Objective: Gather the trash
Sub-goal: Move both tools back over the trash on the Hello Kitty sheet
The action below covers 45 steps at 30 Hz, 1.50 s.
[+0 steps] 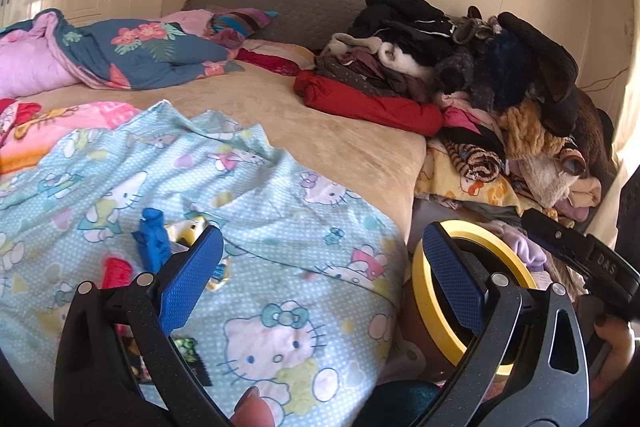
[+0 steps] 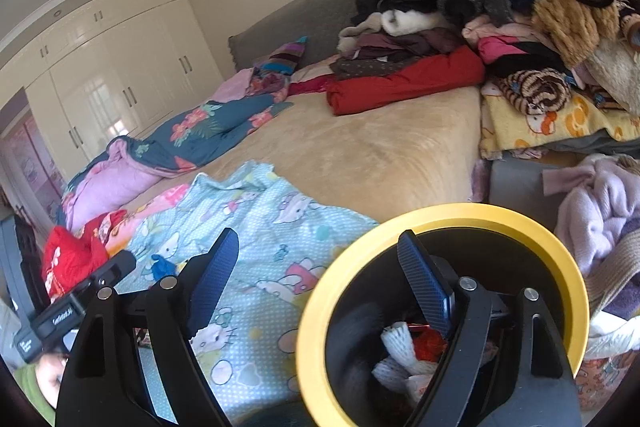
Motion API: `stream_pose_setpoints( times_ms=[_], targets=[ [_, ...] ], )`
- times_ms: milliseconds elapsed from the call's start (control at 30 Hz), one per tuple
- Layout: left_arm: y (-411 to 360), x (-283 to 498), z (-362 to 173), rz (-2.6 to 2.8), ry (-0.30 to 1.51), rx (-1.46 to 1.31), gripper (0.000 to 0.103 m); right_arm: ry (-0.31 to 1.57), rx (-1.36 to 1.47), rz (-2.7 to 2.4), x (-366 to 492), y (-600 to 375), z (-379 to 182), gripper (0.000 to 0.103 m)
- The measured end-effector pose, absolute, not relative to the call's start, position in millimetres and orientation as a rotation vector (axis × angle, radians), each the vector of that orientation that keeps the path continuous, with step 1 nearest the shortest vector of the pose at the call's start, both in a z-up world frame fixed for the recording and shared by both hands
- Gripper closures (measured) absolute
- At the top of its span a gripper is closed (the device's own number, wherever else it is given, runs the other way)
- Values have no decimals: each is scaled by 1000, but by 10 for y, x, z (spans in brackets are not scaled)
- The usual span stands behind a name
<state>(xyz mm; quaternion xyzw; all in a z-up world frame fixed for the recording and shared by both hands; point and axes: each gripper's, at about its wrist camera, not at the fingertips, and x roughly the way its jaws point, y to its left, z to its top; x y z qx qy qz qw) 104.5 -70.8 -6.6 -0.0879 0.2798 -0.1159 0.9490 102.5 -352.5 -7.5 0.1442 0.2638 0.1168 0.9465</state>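
My left hand-held gripper [image 1: 322,275] hangs over the near edge of the bed [image 1: 320,131] with its jaws wide apart and nothing between them, and my right hand-held gripper [image 2: 320,275] is just as wide and empty, one finger dipping over the mouth of the yellow-rimmed bin [image 2: 440,215] that stands at the right of the bed. The trash I still have to gather lies on the light blue cartoon-cat sheet [image 1: 280,211], near and to the left: a crumpled blue scrap [image 1: 152,241], a yellow and white wrapper [image 1: 186,230] just beside it, a red piece [image 1: 116,271] a little nearer, and a dark printed packet [image 1: 188,351] half hidden behind my left finger. I judge all of these light, thin and easily crushed, with slick film that could slide from the pads. The blue scrap is bunched, so I would pinch it across its thickest fold. The flat wrappers lie on soft cloth, so I must take a raised edge and not pinch the sheet with it. Inside the bin I see white foam netting [image 2: 400,343] and something red [image 2: 430,343] already dropped.
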Motion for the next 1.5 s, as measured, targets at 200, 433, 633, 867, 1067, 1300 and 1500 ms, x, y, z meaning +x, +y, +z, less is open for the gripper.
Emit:
stream_pose_setpoints(
  times_ms=[200, 433, 633, 867, 1067, 1300, 1500],
  targets=[
    [-483, 1059, -33, -193, 555, -201, 11, 546, 261, 295, 989, -3233, -71, 24],
    [-294, 1061, -17, -165, 546, -226, 11, 562, 228, 329, 960, -3010, -98, 24],
    [-86, 1039, -43, -140, 545, -228, 11, 569, 208, 346, 951, -2887, -107, 24],
    [193, 1063, -91, -101, 551, -256, 11, 592, 203, 371, 1013, -2698, -146, 24],
    [373, 1010, -138, -97, 562, -245, 11, 610, 182, 400, 1077, -2474, -178, 24],
    [531, 964, -217, -103, 597, -271, 14, 632, 148, 426, 1161, -2227, -224, 24],
    [606, 902, -258, -116, 615, -275, 21, 650, 133, 448, 1247, -2090, -268, 24]
  ],
)
